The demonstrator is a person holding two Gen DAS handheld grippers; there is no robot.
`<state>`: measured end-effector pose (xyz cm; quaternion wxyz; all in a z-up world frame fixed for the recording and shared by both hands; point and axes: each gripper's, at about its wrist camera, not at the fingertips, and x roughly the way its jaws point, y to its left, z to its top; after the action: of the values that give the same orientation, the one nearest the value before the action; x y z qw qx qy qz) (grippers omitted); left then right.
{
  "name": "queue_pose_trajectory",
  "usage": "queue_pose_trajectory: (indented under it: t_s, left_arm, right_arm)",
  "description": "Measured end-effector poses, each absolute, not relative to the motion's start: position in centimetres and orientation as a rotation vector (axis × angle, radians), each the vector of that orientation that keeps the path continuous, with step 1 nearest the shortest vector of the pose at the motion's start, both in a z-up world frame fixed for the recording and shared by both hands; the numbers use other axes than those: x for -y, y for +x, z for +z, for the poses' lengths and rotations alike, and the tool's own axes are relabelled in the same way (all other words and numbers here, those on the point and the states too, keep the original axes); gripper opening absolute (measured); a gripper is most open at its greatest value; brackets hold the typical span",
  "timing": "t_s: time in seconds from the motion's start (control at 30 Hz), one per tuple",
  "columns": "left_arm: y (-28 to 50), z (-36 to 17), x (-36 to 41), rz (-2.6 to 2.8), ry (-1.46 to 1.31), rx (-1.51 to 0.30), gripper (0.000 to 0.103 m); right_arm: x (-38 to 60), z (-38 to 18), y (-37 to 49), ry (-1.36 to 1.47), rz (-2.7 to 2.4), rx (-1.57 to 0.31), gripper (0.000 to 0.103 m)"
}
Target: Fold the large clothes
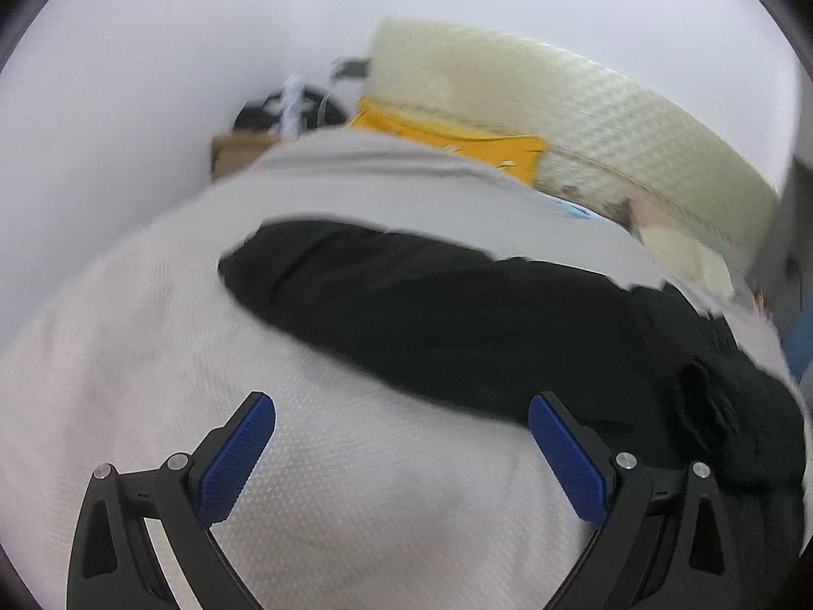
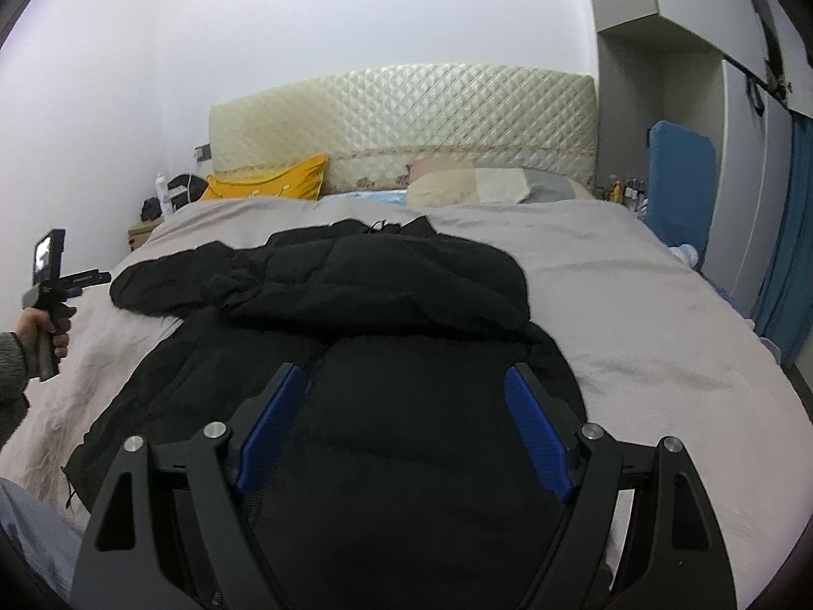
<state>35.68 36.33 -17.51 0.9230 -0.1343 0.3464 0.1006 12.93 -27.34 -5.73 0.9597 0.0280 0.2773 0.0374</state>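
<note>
Your black coat lies across the middle of the bed, its long axis running from the foot toward the headboard, one sleeve thrown out toward the bed's left edge. Your right gripper hovers directly over the coat's near end, jaws wide, holding nothing. Your left gripper is also spread and empty, over bare bedcover, with the sleeve just ahead of it.

White walls, quilted cream headboard, grey-sheeted bed, blue curtain
</note>
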Motion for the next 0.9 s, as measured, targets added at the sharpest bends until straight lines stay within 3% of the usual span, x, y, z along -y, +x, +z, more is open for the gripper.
queue_pose_trajectory:
  t_s: [0.2, 0.77, 0.8, 0.83, 0.9]
  left_arm:
    - [40.0, -22.8, -42.4, 0.161, -0.526, -0.707, 0.102]
    - [51.2, -30.1, -50.6, 0.211, -0.743, -0.646, 0.092]
    - [51.5, -30.0, -50.7, 0.219, -0.745, -0.644, 0.084]
    - [51.9, -29.8, -50.8, 0.232, -0.748, -0.644, 0.067]
    - [52.6, -29.5, -51.2, 0.238, -0.759, -0.656, 0.049]
  right_arm:
    - [26.1, -6.4, 14.1, 0.040, 0.072, -0.588, 0.082]
    - [25.5, -9.6, 21.5, 0.050, -0.071, -0.676, 0.083]
    - [25.6, -9.8, 21.7, 0.054, -0.073, -0.684, 0.083]
    - [25.7, -10.0, 21.9, 0.065, -0.068, -0.695, 0.083]
    - [25.8, -10.6, 22.5, 0.077, -0.044, -0.725, 0.083]
